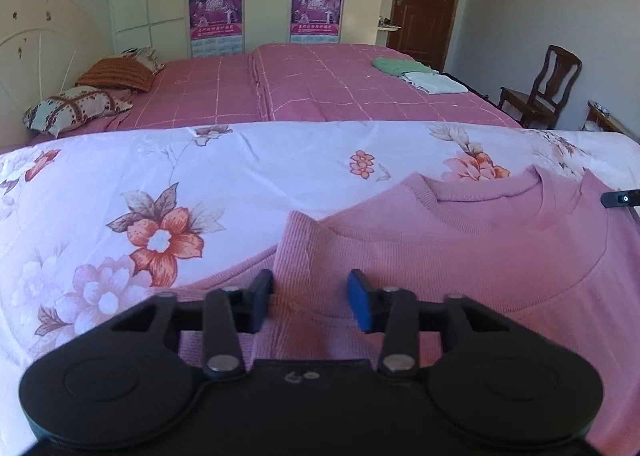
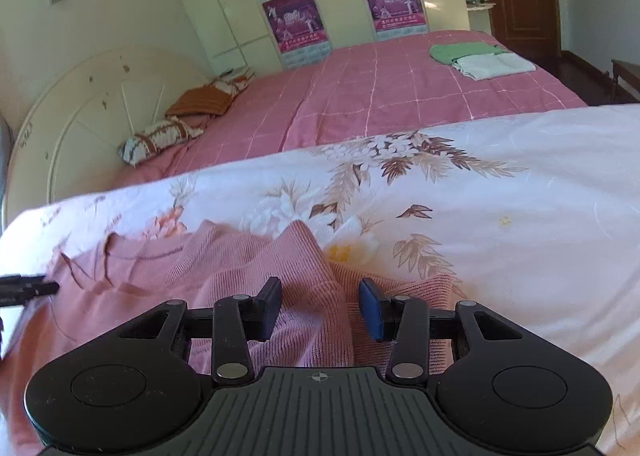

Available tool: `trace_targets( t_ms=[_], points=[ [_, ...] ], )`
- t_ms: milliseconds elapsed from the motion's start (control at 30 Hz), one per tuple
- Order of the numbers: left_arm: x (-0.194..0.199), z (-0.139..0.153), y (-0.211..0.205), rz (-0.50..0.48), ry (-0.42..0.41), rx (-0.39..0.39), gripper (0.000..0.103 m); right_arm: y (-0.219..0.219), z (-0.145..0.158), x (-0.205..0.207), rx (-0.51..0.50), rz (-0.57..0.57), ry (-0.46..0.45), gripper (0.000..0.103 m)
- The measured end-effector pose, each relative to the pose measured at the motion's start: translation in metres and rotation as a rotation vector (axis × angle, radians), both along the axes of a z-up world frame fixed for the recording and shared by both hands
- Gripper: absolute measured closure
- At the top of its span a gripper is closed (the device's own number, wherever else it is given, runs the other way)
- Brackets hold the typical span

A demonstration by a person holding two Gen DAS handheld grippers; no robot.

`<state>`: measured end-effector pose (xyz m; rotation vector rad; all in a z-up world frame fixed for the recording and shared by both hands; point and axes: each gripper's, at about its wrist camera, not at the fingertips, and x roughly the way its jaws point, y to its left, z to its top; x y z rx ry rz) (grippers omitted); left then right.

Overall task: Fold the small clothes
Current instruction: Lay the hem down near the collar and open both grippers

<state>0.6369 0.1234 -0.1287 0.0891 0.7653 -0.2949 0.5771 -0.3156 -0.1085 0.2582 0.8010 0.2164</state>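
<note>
Right now a pink knit sweater (image 1: 460, 256) lies face up on the floral sheet (image 1: 160, 175) that covers the near surface, its ribbed round neckline toward the far edge of that sheet. The fabric is a fine rib, mostly flat across the chest, with shallow creases near the collar. Both sleeves are folded inward over the body: in the left wrist view a sleeve (image 1: 304, 256) runs as a raised band up from the fingers and ends in a squared cuff on the chest; in the right wrist view the other sleeve (image 2: 316, 280) forms a bunched ridge rising to a point near the sweater's right edge.

The left gripper (image 1: 310, 302) hovers low over the sweater's left part with its jaws spread, the folded sleeve lying between the blue pads (image 1: 360, 304) without being pinched. The right gripper (image 2: 322, 310) is likewise spread apart, its fingers straddling the ridge of the other sleeve; whether the pads touch the cloth I cannot tell. A black tip of the other gripper shows at the side edge of each view, level with the collar.

Beyond the floral sheet stretches a pink checked bedspread (image 1: 320, 87), with a green garment (image 1: 396, 65) and a white folded one (image 1: 432, 81) near its far right corner and pillows (image 1: 80, 107) at the headboard end.
</note>
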Motion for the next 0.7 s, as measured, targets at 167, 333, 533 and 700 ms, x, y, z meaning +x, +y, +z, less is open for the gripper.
trace_targets(
  t_ms=[167,333,533,700],
  points=[
    [-0.043,0.02,0.015,0.138,-0.327,-0.079,0.096,0.001,0.013,-0.023,0.004,-0.058,-0.198,0.095],
    [-0.024,-0.001,0.016,0.199,-0.206,-0.078,0.096,-0.004,-0.01,-0.014,0.013,-0.155,-0.137,0.094],
    [-0.018,0.005,0.014,0.187,-0.2,-0.042,0.096,-0.002,-0.006,-0.02,-0.01,-0.157,-0.147,0.094],
    [0.003,-0.014,0.006,0.196,-0.104,0.016,0.094,0.0,-0.011,-0.017,-0.051,-0.157,-0.099,0.094]
  ],
)
